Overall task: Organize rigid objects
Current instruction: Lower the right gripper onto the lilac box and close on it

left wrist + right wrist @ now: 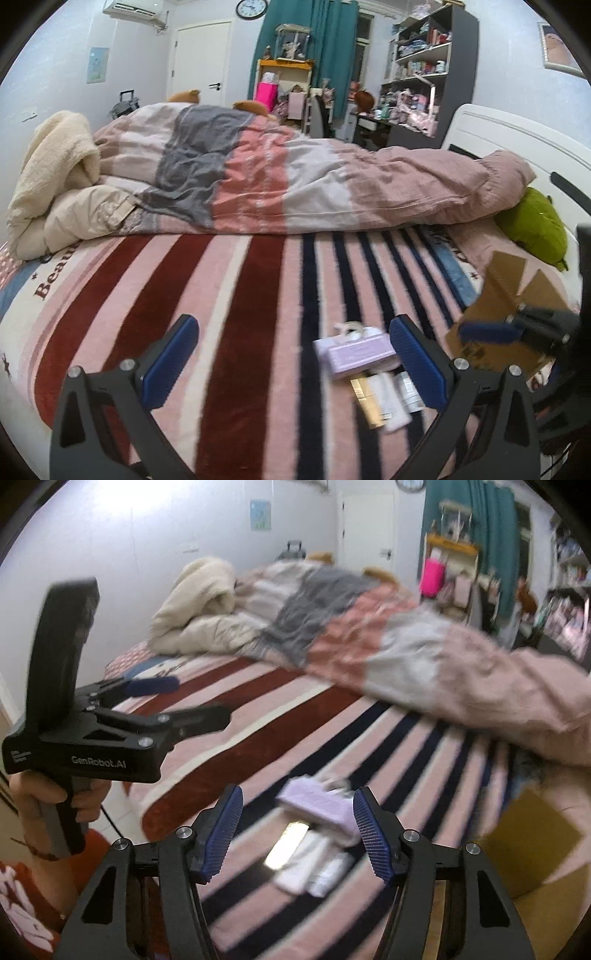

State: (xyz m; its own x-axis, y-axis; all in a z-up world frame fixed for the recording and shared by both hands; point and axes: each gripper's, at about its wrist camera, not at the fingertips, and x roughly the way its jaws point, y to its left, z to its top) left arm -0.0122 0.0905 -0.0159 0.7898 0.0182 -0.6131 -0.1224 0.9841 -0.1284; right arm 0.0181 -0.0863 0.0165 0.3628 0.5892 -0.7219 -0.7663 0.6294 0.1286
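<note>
Your right gripper hangs above the striped blanket with its blue pads apart and nothing pressed between them. The lilac box lies just beyond and between the fingertips, untouched, and the small pile of pale tubes and a gold-coloured item sits below it, framed by the two fingers.

Your left gripper stands wide and empty. In its own view the lilac box lies just inside its right finger, the tubes nearer the camera, touching or nearly so — blur hides which. The cardboard box stands off to the right of both grippers, with the other gripper's blue pad in front of it.
</note>
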